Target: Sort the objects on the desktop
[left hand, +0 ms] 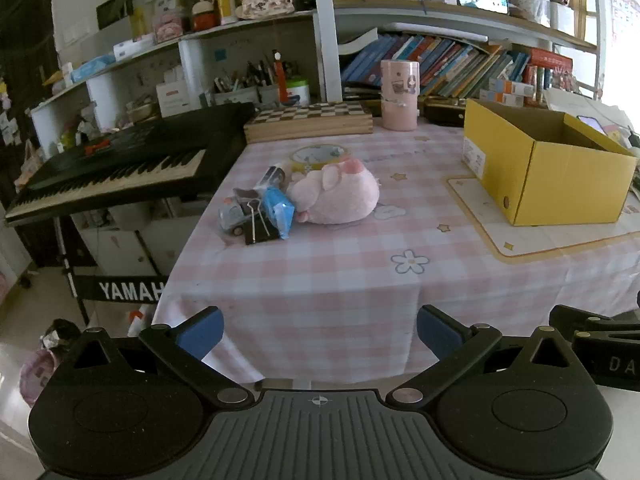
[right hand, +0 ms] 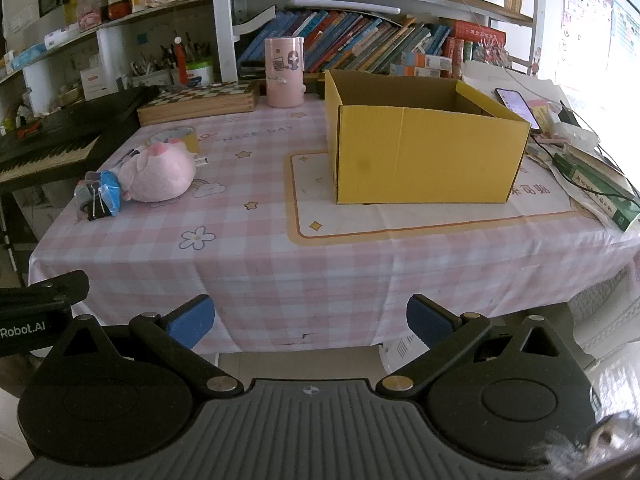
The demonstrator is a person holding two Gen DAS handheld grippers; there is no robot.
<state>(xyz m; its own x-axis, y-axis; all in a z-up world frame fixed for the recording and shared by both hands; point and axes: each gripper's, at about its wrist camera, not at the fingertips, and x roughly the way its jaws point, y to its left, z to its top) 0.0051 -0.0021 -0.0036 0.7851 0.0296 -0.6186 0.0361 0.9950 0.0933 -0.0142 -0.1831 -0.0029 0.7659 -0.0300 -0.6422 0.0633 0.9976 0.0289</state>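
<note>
The left tongs and right tongs look the same: black arms, blue pads at the tips, round silver screws, two big round black discs and a grey ribbed plate at 6 o'clock.

Pink-checked table bears plush pig, yellow box, pink cup.

left gripper tilted downward, jaws spread wide, nothing between blue pads. right gripper likewise angled down, jaws wide apart and empty, close beside the left.
</note>
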